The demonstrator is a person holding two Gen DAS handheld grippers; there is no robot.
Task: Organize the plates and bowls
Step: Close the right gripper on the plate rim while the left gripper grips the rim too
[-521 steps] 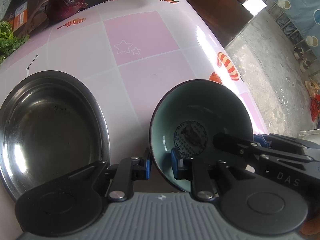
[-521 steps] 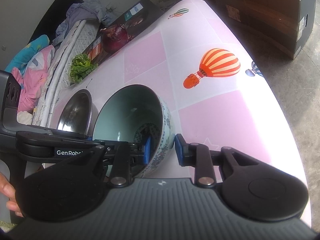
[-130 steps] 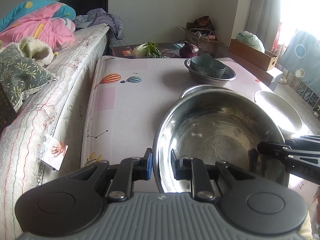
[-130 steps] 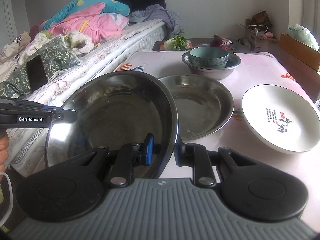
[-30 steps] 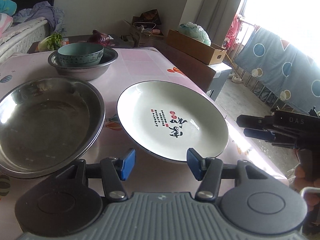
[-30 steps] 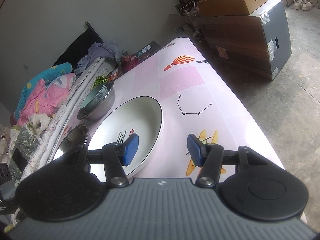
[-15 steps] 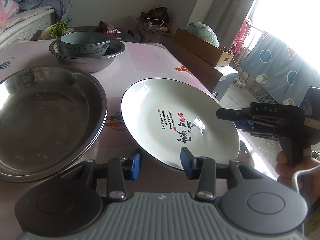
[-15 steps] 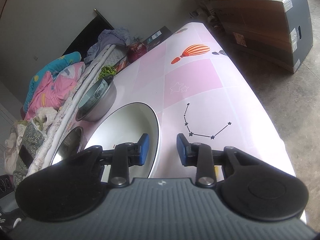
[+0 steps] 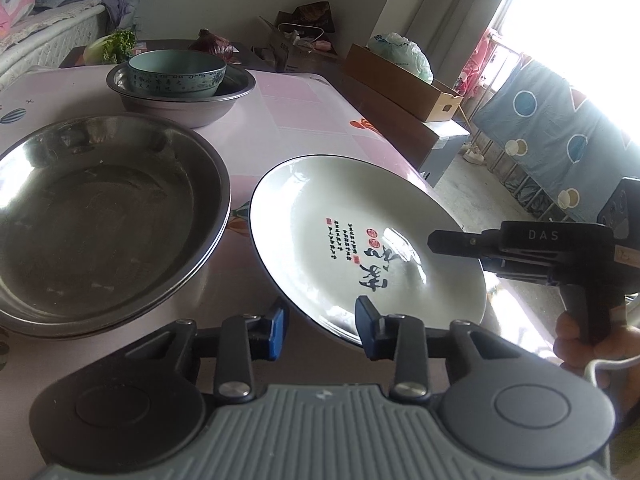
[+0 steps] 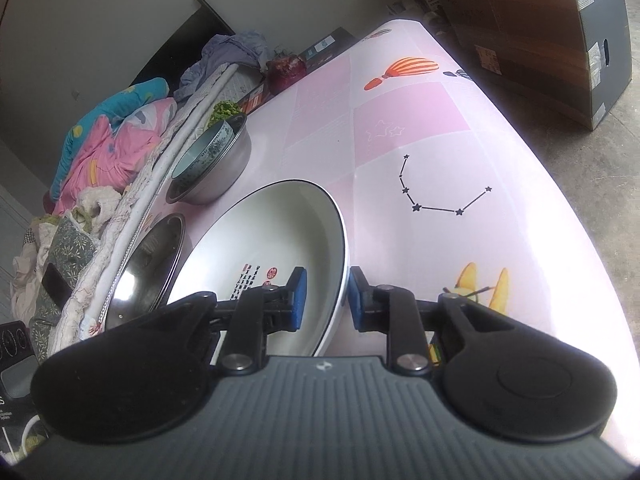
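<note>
A: Plate, white with a dark rim and printed writing, sits on the pink worktop, just right of the stacked steel pans. Both claws are at it.

B: How do they stand?

A: The left claw straddles the near rim, and its jaws are closing; I can't see the pads pressing yet. The right claw has the right-hand rim between its blue pads, also closing, with little or no gap left.

B: Why 2 claws on 1 plate?

A: My guess: it's wide, shallow and glazed, so a single pinch on the rim would let it tip. Opposing holds should keep it level.

B: And the far end?

A: A green bowl is nested in a steel basin, so like goes with like. The plate looks like the last loose piece; probably it goes onto the pans.

B: Risk?

A: Slipping on the glaze, or clanging the pans' edge.
</note>
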